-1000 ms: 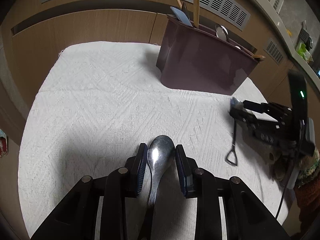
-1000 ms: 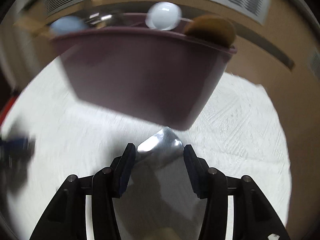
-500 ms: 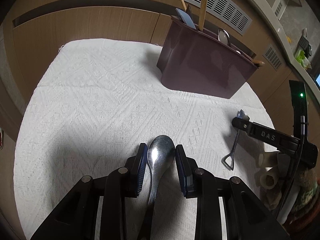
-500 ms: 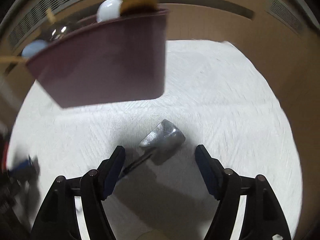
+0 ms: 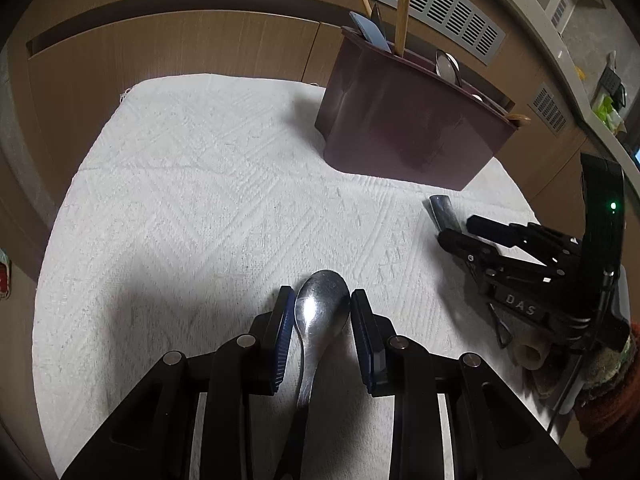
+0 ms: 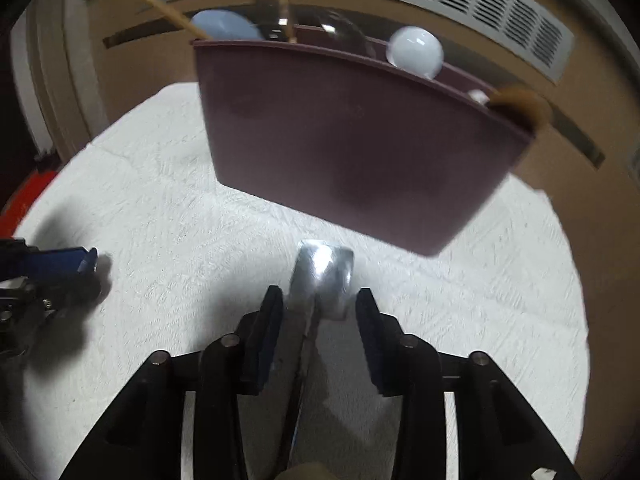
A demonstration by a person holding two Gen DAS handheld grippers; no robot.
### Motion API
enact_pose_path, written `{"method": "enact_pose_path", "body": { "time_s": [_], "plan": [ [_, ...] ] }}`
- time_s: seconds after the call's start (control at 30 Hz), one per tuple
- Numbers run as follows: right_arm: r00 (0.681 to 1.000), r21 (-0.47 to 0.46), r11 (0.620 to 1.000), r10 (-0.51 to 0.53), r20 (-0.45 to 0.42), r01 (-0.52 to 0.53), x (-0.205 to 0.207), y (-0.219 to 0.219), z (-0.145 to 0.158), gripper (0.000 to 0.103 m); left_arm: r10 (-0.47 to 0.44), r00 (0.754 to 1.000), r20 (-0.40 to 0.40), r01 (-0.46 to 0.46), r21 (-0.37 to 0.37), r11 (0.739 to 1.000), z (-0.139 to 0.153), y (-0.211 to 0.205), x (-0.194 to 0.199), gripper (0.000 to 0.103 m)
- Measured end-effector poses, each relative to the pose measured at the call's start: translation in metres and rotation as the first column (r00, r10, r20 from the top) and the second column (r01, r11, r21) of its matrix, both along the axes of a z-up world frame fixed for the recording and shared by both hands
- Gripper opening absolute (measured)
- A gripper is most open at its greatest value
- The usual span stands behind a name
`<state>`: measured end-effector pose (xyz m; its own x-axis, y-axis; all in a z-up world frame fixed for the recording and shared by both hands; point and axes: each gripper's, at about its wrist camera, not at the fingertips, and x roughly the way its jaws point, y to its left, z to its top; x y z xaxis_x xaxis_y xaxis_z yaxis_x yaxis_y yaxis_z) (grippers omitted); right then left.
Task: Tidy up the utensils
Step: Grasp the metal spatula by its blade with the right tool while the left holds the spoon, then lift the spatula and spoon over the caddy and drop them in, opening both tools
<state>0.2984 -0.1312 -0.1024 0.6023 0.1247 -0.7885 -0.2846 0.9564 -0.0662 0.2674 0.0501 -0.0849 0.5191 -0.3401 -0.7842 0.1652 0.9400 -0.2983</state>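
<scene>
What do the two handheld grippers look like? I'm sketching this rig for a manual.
Both are black linkage frames with silver pivot pins. The left gripper has two flat fingers faced with dark blue ribbed pads. The right gripper is built the same; from the left view its side carries white "DAS" lettering, a green light and a black cable.

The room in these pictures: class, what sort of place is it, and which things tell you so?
Probably a home kitchen or dining corner. A caddy holds spoons and chopsticks, a steel spoon lies on a white cloth, and wooden cabinet fronts with vent grilles stand behind.
</scene>
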Motion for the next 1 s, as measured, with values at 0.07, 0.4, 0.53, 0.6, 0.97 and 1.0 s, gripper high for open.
{"method": "enact_pose_path", "body": {
  "time_s": [0.07,0.4,0.53,0.6,0.97,1.0],
  "plan": [
    [1.0,0.039,0.999,-0.001,-0.014,0.001,0.003,-0.006,0.0,0.047,-0.008,1.0,0.007,0.008,0.01,1.0,0.0,-0.001,-0.001,0.03],
    [0.998,0.027,0.998,0.058,-0.004,-0.058,0.032,0.016,0.008,0.029,-0.049,0.999,-0.017,0.051,0.125,0.991,0.002,-0.015,-0.004,0.031],
    [0.998,0.036,0.998,0.046,0.052,-0.048,0.005,0.012,0.016,0.029,-0.067,0.997,-0.039,0.073,0.201,0.977,0.003,-0.028,0.002,0.034],
    [0.997,0.054,0.998,0.039,0.072,-0.043,-0.005,0.005,0.02,0.029,-0.061,0.998,-0.034,0.067,0.231,0.971,0.002,-0.032,0.003,0.034],
    [0.981,0.208,0.977,0.003,0.192,-0.044,-0.048,-0.062,0.062,0.029,0.021,0.995,0.1,-0.02,-0.01,1.0,0.037,-0.013,-0.028,0.029],
    [0.979,0.207,0.977,0.002,0.203,-0.045,-0.051,-0.062,0.065,0.029,0.017,0.993,0.12,-0.015,-0.017,1.0,0.044,-0.015,-0.032,0.029]
  ]
}}
